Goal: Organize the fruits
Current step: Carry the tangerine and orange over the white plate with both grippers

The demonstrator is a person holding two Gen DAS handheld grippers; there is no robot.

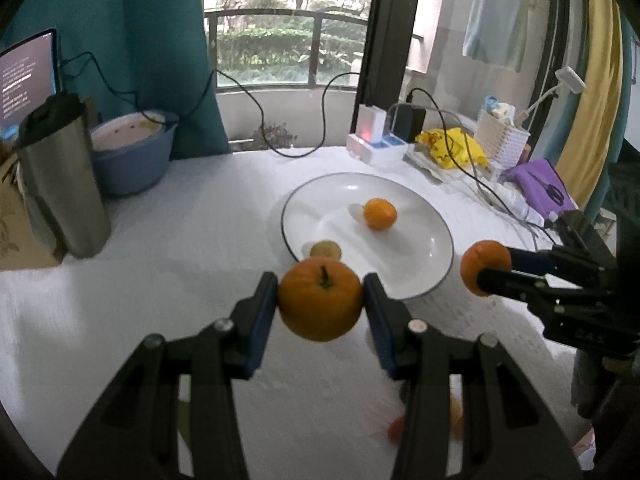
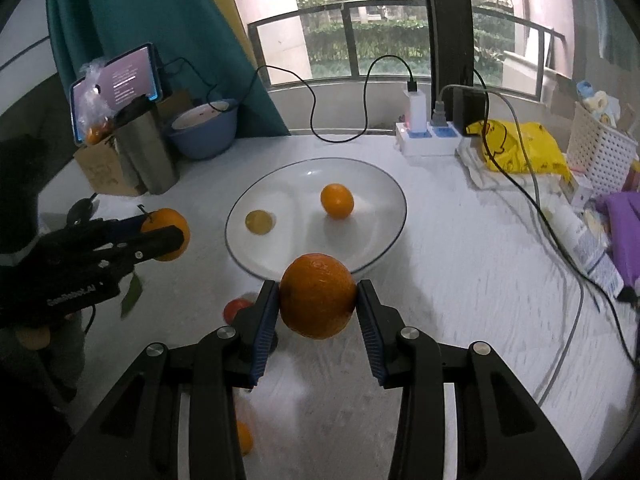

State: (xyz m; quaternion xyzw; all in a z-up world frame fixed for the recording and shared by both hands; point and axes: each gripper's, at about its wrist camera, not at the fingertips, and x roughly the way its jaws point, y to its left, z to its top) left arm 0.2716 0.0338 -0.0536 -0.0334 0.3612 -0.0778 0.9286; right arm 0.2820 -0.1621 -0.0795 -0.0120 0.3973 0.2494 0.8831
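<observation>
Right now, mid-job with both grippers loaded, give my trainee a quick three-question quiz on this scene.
1. True or false: the left gripper holds a stemmed orange.
2. How many fruits lie on the white plate? A) one B) two C) four
3. Fill in: the right gripper holds an ____.

Key: 1 true. 2 B: a small orange and a yellowish fruit. 3 orange.

A lived-in home is shown, with teal curtains [image 1: 160, 40] drawn beside a balcony railing [image 2: 360, 12] and laundry [image 1: 496, 24] hung outside. On the cloth-covered worktop [image 1: 180, 220], a thermos [image 1: 64, 176], washbasin [image 2: 206, 128] and power strip [image 2: 428, 138] are gathered.
</observation>
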